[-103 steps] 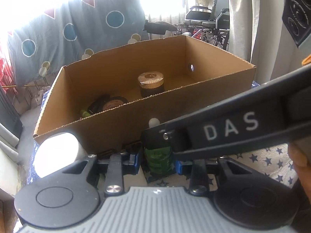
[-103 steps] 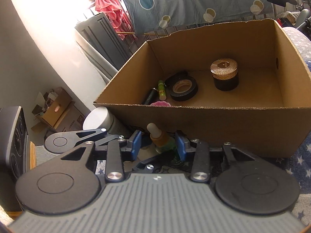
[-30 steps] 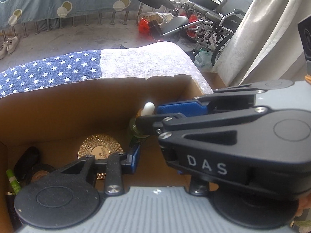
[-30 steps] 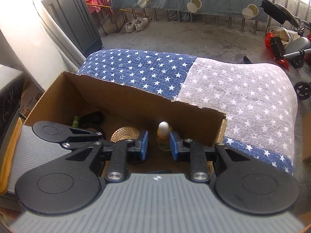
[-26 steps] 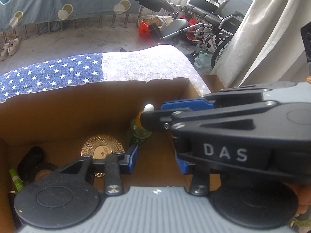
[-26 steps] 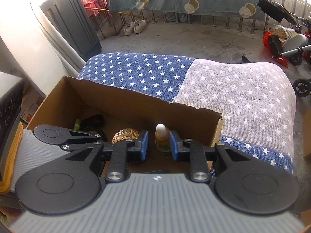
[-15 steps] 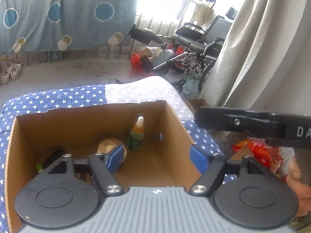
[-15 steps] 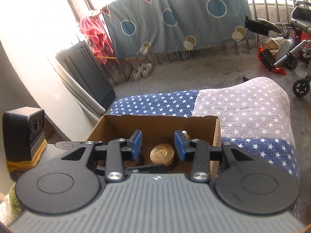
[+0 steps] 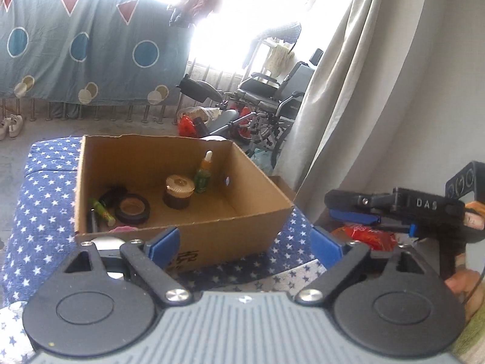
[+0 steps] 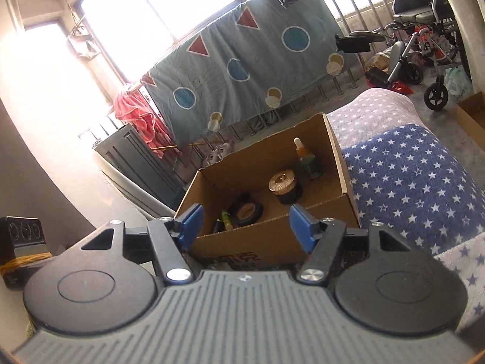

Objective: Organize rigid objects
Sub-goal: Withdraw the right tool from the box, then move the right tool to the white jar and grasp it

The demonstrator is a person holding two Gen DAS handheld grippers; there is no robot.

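Cardboard box (image 9: 182,230) sits on a star-patterned blue cloth (image 9: 45,212), and its near wall hides part of what lies inside. Upright near the far right corner stands a small dropper bottle (image 9: 203,173) with a white tip, and just in front of it a dark jar with a gold ribbed lid (image 9: 178,189). To the left lies a roll of black tape (image 9: 132,208), flat on the floor of the box, and beside it a green tube (image 9: 101,209) whose lower end is cut off by the near wall. Something pink (image 9: 122,229) peeks over that wall, too little of it showing to tell what it is, and a dark shape behind the tape is also unclear. Left gripper (image 9: 245,242) hovers before the box with its blue pads spread wide and nothing between them. Right gripper (image 10: 244,223) likewise faces the box from its near left corner, jaws wide apart and empty. A pale round object (image 9: 106,244) behind the left finger is mostly hidden.
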